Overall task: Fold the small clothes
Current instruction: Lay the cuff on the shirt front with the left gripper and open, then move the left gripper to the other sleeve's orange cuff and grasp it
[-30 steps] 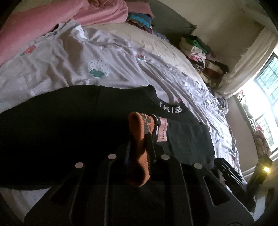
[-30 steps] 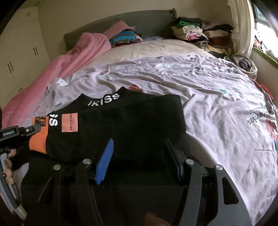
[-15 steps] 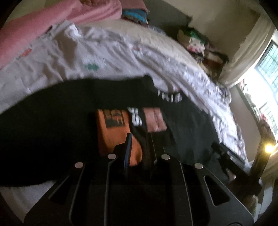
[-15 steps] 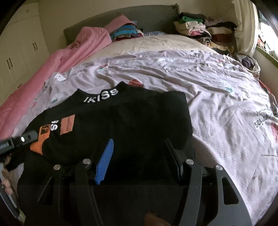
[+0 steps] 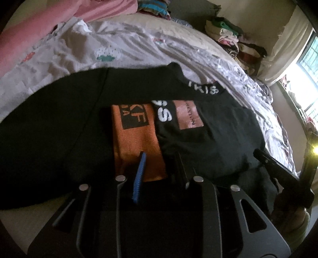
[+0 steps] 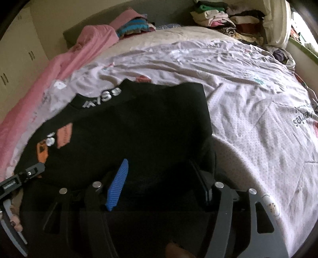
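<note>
A black top (image 5: 59, 123) with white collar lettering lies spread on the bed; it also shows in the right wrist view (image 6: 143, 123). Its sleeve with the orange cuff (image 5: 137, 142) lies folded across the body. My left gripper (image 5: 161, 158) is open, its fingers on either side of the cuff's near end, no longer pinching it. My right gripper (image 6: 161, 168) is open and empty over the top's near right part. The left gripper shows at the left edge of the right wrist view (image 6: 23, 176).
The lilac printed bedsheet (image 6: 248, 103) covers the bed. A pink blanket (image 6: 65, 65) lies along the left side. Piles of clothes (image 6: 224, 17) sit at the headboard's right, and striped clothes (image 6: 135, 26) at its middle. A window is at the right.
My left gripper laid the orange cuff flat on the top, opened and let it go. My right gripper stayed open and moved slightly forward over the top.
</note>
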`<state>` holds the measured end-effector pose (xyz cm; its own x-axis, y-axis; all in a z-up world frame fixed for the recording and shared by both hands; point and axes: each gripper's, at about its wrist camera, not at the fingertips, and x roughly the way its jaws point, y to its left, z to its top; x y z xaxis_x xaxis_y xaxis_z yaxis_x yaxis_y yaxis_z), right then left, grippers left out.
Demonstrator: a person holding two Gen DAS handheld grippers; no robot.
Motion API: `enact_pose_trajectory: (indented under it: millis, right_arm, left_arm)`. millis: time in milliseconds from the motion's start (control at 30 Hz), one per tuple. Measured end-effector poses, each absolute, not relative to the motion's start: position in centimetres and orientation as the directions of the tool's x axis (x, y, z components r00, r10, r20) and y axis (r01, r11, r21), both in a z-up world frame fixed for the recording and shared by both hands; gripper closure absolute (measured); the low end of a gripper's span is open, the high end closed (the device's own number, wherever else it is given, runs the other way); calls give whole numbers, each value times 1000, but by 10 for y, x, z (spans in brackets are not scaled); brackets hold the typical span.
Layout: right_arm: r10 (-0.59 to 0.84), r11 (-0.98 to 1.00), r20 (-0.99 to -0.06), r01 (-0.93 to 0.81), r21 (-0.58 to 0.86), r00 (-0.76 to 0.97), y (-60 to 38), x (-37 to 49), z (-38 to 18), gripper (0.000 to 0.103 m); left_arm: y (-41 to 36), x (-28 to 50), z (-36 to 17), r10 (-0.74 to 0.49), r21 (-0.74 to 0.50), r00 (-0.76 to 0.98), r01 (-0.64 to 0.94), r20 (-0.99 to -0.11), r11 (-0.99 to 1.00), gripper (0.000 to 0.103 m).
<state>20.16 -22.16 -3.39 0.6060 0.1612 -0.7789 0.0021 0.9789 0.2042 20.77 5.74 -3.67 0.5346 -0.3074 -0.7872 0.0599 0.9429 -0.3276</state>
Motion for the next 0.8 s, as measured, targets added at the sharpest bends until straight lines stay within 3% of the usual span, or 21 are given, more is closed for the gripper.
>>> enact_pose_trajectory:
  millis: [200,400,533,600,667,800]
  right_arm:
    - [191,974,-724,-37,223,663,-216,184,-11,26]
    - [213,972,-675,-87,217,706,-204,171,13,16]
    - [225,970,-654,-104,219,722,-195,163,26,10]
    - [237,967,-645,-115,227,726,-191,158,31,8]
    - [250,964,-640,-129,231,726,-187,155,35,7]
    - [274,959,-627,-157,236,730,-176,148,44,5]
  left_arm:
    - [64,196,-19,-296,-326,582,56,-757,944,70]
    - [73,184,-4,-275,-324,619,34,-736,945,55]
    - [78,176,3,-265,-326,630,20,-730,945,38]
    - [82,172,7,-260,-329,635,10,-728,944,34]
    - [86,167,10,-249,-326,642,-2,-725,945,23]
    - [99,153,21,-211,-317,664,-42,-717,947,15]
